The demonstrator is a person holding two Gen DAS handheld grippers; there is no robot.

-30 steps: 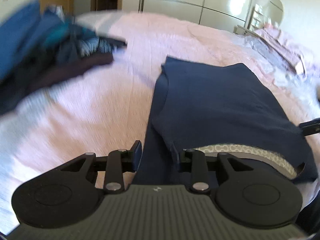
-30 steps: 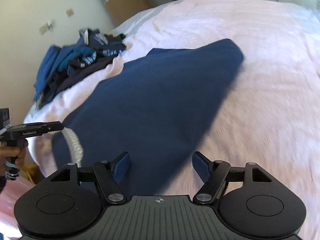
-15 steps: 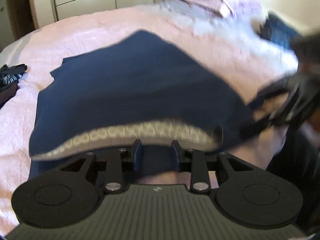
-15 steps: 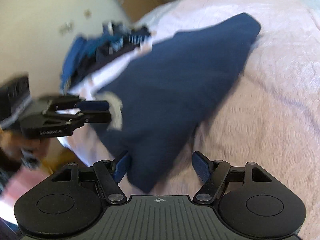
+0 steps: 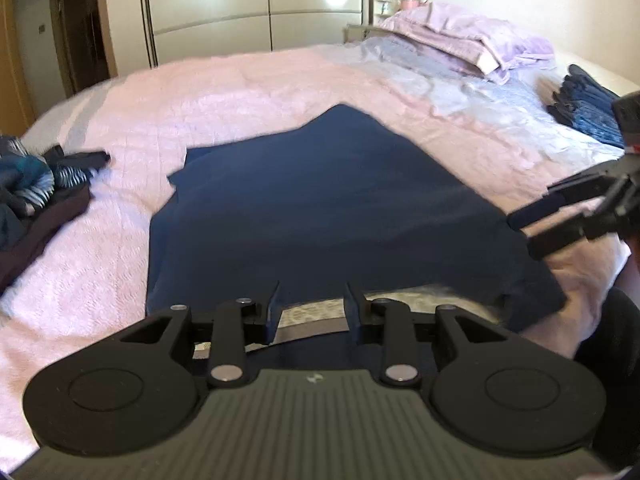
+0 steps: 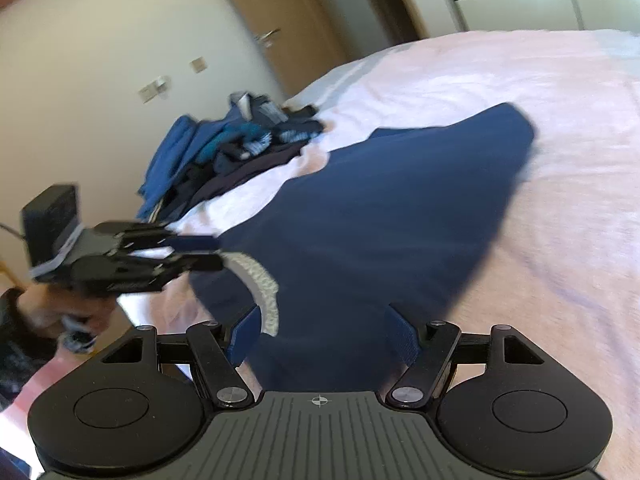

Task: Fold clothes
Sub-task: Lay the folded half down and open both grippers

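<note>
- Since 0.5 s ago: left gripper [image 5: 312, 300] fingers spread wider, over waistband [image 5: 308, 314].
- Right gripper [image 6: 320, 334]: released, empty.
- Shorts [image 5: 320, 208]: flat on bed [image 5: 260, 84], ahead of both grippers.
- Pile [image 6: 224, 156]: beyond, left.

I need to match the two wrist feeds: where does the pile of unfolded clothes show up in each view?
Left wrist: the pile of unfolded clothes sits at the far left edge, left of the navy garment.
Right wrist: the pile lies upper left of centre, beyond the garment's far corner, near the wall.
Shared landmark: the garment's patterned waistband.
</note>
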